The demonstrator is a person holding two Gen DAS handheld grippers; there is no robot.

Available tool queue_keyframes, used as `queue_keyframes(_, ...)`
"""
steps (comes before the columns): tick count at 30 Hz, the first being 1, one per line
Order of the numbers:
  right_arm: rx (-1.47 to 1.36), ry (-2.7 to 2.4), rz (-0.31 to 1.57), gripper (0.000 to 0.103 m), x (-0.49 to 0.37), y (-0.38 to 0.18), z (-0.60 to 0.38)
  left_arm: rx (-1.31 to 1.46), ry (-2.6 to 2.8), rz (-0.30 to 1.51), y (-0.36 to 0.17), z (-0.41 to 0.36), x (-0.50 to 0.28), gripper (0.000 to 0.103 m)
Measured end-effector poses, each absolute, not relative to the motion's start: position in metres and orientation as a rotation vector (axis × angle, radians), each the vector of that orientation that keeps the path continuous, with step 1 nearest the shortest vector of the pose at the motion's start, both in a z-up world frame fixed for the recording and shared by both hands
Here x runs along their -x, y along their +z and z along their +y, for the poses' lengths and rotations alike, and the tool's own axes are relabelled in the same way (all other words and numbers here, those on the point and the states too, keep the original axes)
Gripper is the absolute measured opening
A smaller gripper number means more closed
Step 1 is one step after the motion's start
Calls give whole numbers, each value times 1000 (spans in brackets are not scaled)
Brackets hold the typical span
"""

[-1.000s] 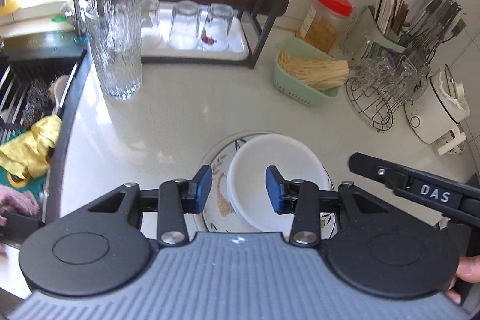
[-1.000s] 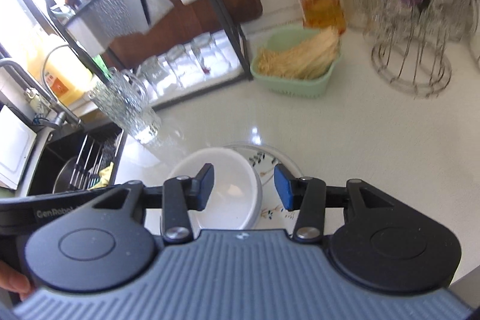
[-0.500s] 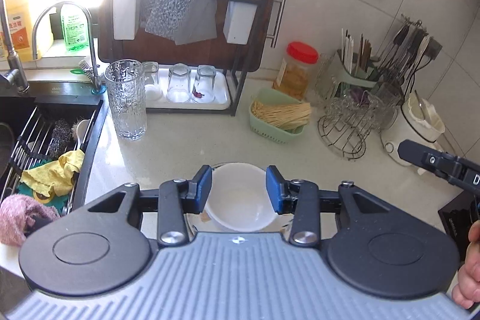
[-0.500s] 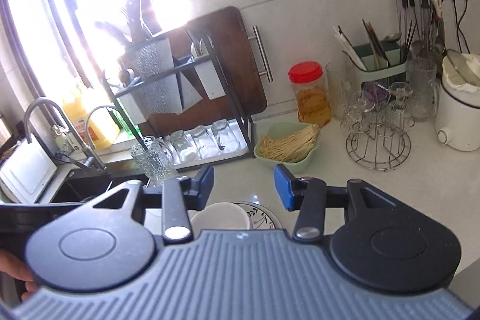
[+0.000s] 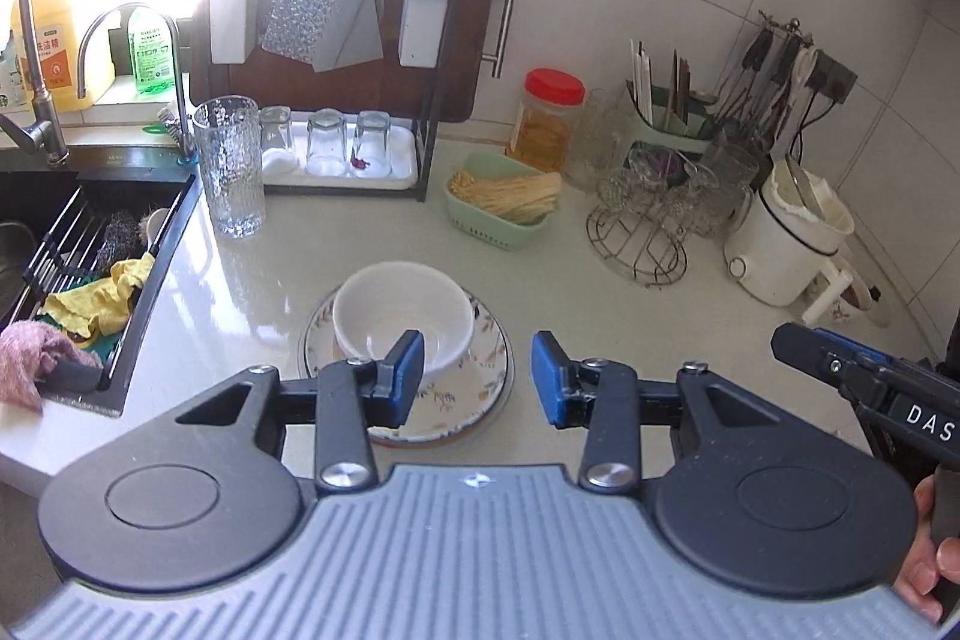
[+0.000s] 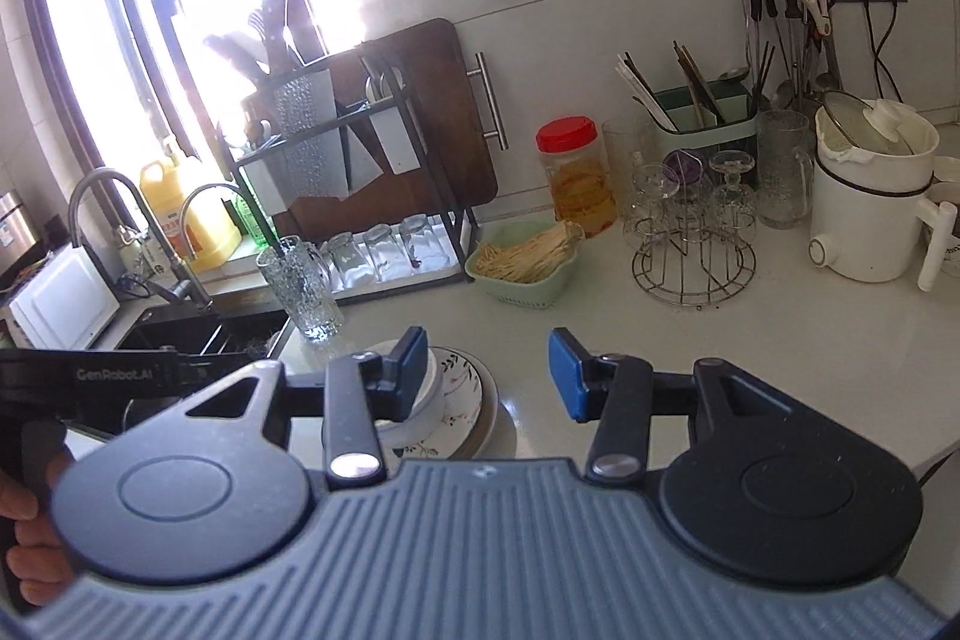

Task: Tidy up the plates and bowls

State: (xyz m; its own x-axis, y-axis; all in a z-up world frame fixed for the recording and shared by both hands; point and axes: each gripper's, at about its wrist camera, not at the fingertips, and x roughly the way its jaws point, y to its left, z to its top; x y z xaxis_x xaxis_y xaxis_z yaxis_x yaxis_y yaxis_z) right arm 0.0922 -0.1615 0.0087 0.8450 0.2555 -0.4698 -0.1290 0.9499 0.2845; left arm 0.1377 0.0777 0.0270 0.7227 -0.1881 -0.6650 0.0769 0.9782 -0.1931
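Note:
A white bowl point(image 5: 402, 316) sits inside a floral plate point(image 5: 474, 394) on the pale counter. In the right wrist view the plate point(image 6: 459, 388) tops a small stack, and the bowl point(image 6: 429, 388) is mostly hidden behind the left finger. My left gripper point(image 5: 477, 379) is open and empty, held above the plate's near right edge. My right gripper point(image 6: 489, 376) is open and empty, above and to the right of the stack. The right gripper also shows in the left wrist view point(image 5: 864, 376) at the right edge.
A tall textured glass point(image 5: 231, 166) stands left of a rack tray of upturned glasses point(image 5: 336, 151). A green basket of sticks point(image 5: 501, 202), a red-lidded jar point(image 5: 549, 118), a wire glass stand point(image 5: 645, 226) and a white kettle point(image 5: 786, 238) line the back. The sink point(image 5: 78, 250) lies left.
Both grippers have pulled back and up from the bowl and plate, still open. The left gripper has shifted right, so the bowl now lies behind its left finger.

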Motion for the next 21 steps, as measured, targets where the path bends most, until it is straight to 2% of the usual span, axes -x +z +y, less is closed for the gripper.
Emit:
queue_keyframes(4,-237,216,529,48,-77,0,-166,154,-134,759,20,72,-117,45)
queue_keyframes(5,-232,217,529,50,-74,-1,-167,147,-136,755,19,71,-112,50)
queue_keyframes(6,-225,213,529,68,-71,-3,-167,140,-133,751,19,70,-107,61)
queue_keyframes(7,-221,207,522,88,-68,-5,-168,133,-124,747,19,69,-102,68)
queue_keyframes(8,-216,199,514,92,-65,-7,-169,126,-110,742,18,69,-98,74)
queue_keyframes(9,-210,191,513,94,-62,-9,-169,121,-103,736,18,69,-93,74)
queue_keyframes(13,-217,204,540,94,-57,-20,-175,114,-112,726,16,69,-77,77)
queue_keyframes(15,-220,197,536,94,-53,-22,-177,114,-104,723,15,69,-70,86)
queue_keyframes(21,-223,200,520,94,-37,-20,-178,108,-69,728,12,69,-48,95)
